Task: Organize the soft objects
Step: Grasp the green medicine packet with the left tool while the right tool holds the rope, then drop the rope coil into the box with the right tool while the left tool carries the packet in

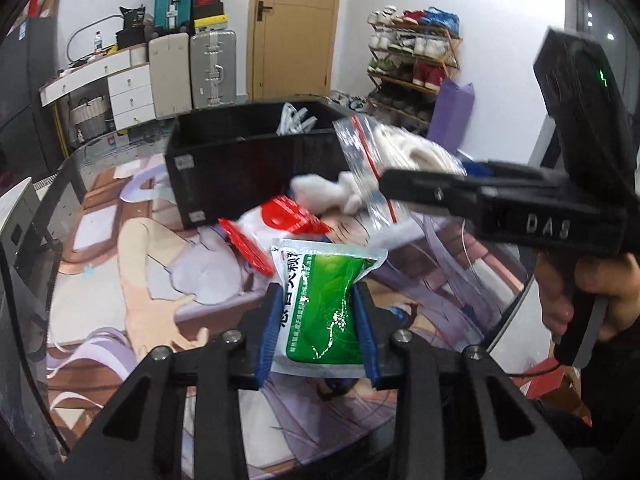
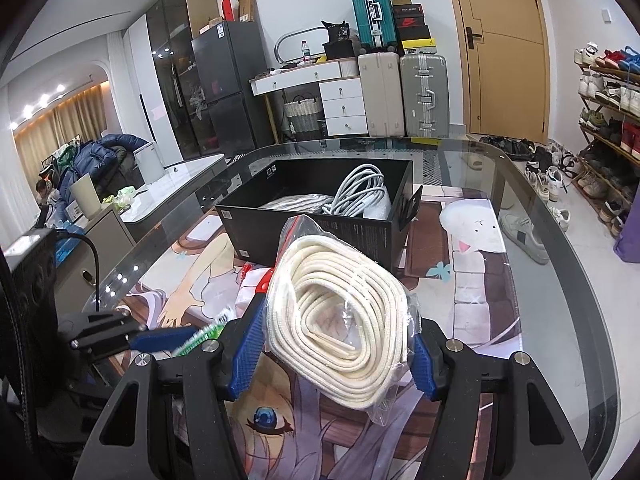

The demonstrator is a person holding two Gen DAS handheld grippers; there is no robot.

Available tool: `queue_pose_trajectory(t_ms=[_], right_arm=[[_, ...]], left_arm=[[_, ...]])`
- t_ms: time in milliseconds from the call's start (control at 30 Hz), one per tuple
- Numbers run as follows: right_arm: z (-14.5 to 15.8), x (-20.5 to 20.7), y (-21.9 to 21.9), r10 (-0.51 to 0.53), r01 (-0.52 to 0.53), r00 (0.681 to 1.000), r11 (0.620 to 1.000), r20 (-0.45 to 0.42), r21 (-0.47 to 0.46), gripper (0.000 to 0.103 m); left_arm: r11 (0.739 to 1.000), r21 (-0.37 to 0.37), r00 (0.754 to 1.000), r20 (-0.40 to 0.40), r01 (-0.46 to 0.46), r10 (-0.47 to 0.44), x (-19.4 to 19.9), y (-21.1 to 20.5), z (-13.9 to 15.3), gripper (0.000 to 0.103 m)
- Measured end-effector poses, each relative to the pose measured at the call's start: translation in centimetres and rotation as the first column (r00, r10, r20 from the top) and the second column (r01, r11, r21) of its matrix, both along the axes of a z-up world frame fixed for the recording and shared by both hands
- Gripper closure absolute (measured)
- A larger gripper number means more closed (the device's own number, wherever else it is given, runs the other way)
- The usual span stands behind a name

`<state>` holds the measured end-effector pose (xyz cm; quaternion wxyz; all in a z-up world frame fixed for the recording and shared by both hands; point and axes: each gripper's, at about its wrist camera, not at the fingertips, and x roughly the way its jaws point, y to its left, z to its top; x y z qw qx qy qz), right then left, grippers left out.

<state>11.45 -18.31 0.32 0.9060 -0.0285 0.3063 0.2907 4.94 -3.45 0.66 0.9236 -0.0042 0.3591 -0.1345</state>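
My left gripper (image 1: 316, 300) is shut on a green and white pouch (image 1: 326, 300) and holds it above the table mat. My right gripper (image 2: 340, 320) is shut on a clear zip bag of coiled white rope (image 2: 340, 316), held up in front of the black box (image 2: 320, 232). In the left wrist view the right gripper (image 1: 404, 186) comes in from the right with the rope bag (image 1: 384, 160) beside the black box (image 1: 248, 164). The box holds a white cable (image 2: 358, 192) and a striped cloth (image 2: 296, 203). A red and white pack (image 1: 276, 224) lies on the mat by the box.
The glass table carries a printed anime mat (image 2: 480, 280). Its curved edge (image 2: 560, 240) runs along the right. Beyond stand suitcases (image 2: 400, 92), a white drawer desk (image 2: 320, 92), a wooden door (image 2: 508, 44) and a shoe rack (image 2: 612, 112).
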Motion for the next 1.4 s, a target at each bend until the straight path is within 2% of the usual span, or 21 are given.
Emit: queue_pose_trajectory(t_ms=[467,833,1000,1400], right_arm=[[0.1,-0.4,0.1,0.015,-0.015,1.0,1.0,0.014,0.0,0.04],[0.7,0.0,-0.3,0.019,-0.02,1.0,1.0,0.018,0.017,0.04],[1.9,0.6,0.0,0.026,-0.026,0.999,1.0,0.041,0.007,0.04],[4.4,4.3,2.2,0.02,-0.019,0.997,1.0,0.074,-0.017,0.04]], left_arm=[[0.996,-0.049,0.995,0.064,-0.074,0.077,1.5,3.0,2.7,0.069],[0.993,-0.021,0.987,0.11,-0.118,0.12,4.2,4.4,5.2,0.069],[0.992,-0.052,0.988,0.104,-0.113,0.118,6.0,4.6,5.8,0.069],[0.991,-0.067,0.984,0.127,-0.116,0.124,10.4,5.0,7.0,0.069]])
